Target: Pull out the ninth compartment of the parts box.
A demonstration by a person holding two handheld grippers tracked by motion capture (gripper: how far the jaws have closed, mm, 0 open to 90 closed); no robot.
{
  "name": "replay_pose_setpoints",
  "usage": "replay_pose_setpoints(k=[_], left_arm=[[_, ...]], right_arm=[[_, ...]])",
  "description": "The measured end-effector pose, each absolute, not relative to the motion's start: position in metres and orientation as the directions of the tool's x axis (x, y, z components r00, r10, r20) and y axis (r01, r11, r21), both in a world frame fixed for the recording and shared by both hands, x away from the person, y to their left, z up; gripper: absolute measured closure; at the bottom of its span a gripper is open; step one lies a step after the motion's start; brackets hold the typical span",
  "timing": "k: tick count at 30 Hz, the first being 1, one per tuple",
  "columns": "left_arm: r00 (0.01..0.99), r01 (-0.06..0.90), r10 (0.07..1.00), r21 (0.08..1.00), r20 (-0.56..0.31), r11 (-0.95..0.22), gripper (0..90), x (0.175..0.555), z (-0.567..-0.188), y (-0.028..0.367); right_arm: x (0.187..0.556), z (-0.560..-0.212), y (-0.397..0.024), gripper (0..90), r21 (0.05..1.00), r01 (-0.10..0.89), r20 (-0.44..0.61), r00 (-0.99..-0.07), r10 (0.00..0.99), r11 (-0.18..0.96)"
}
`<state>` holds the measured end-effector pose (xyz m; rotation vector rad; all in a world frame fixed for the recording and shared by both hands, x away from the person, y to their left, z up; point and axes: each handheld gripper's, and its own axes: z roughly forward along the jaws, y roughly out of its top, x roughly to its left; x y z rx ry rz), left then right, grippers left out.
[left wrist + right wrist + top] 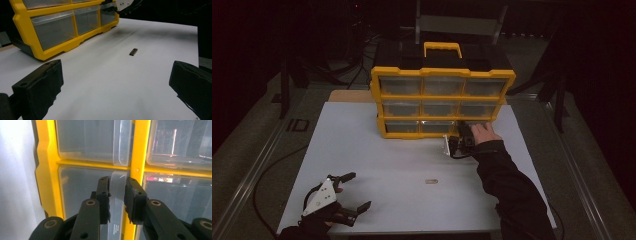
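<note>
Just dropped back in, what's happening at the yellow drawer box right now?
The person's right tongs are at the bottom-right drawer of the yellow organizer, their jaws on either side of the clear drawer pull, pads at or nearly on it. The drawer looks closed. The left tongs rest open near the front corner of the white table. A small metal piece lies loose mid-table.

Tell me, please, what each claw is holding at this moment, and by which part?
The right claw grips the clear pull tab of a bottom-row drawer in the yellow organizer. The left claw is open and holds nothing.
</note>
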<state>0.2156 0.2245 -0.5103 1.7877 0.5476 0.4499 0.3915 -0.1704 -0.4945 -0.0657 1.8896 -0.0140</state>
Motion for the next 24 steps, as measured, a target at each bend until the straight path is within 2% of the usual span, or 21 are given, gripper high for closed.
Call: replay_pose_setpoints(k=[14, 24], left_arm=[[0.817, 0.137, 0.576, 0.962, 0.025, -0.235, 0.0, 0.216, -0.51, 0.225], [0.817, 0.138, 0.576, 0.962, 0.025, -0.237, 0.0, 0.216, -0.51, 0.225]], right_arm=[[0.389, -0.491, -0.173, 77.4, -0.036, -0.061, -0.948, -0.314, -0.053, 0.997], [0.377, -0.486, -0.177, 77.0, -0.021, -0.081, -0.935, -0.35, -0.048, 0.996]])
